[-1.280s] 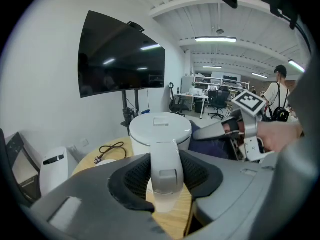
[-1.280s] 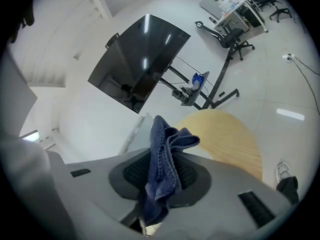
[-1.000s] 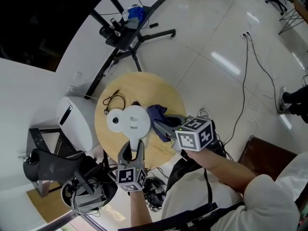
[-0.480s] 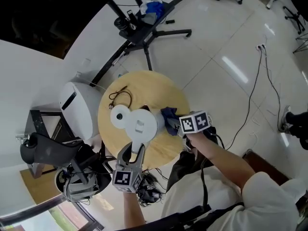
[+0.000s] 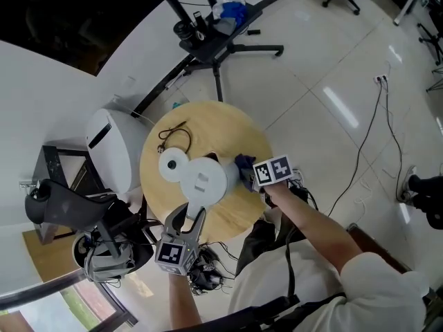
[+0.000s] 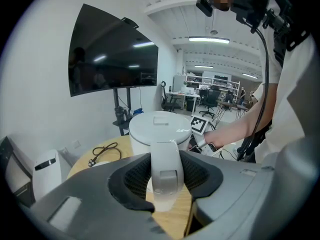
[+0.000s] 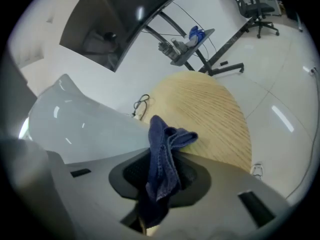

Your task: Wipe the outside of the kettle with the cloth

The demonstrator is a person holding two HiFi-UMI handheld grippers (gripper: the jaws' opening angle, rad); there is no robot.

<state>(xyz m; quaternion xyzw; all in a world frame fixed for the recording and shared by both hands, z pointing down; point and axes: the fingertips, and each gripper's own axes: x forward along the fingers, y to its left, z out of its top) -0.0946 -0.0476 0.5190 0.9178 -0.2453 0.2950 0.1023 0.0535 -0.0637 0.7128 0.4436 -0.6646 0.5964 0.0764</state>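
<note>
Kettle [image 5: 203,178], white, upright on round table [image 5: 228,126], handle [image 6: 165,164] clamped by left gripper [image 5: 188,218]; blue cloth [image 7: 161,144] pinched in right gripper [image 7: 160,181] beside kettle wall; advised: brace handle firmly, press cloth flat, sweep round the body.

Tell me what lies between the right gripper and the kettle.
The blue cloth, clamped by the right gripper beside the kettle, as the right gripper view shows.

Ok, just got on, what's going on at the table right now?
A person works a gripper in each hand at a round wooden table. The left gripper is clamped on the white kettle by its handle, steadying it. The right gripper pinches a blue cloth right beside the kettle's side, apparently touching it, placed for wiping.
</note>
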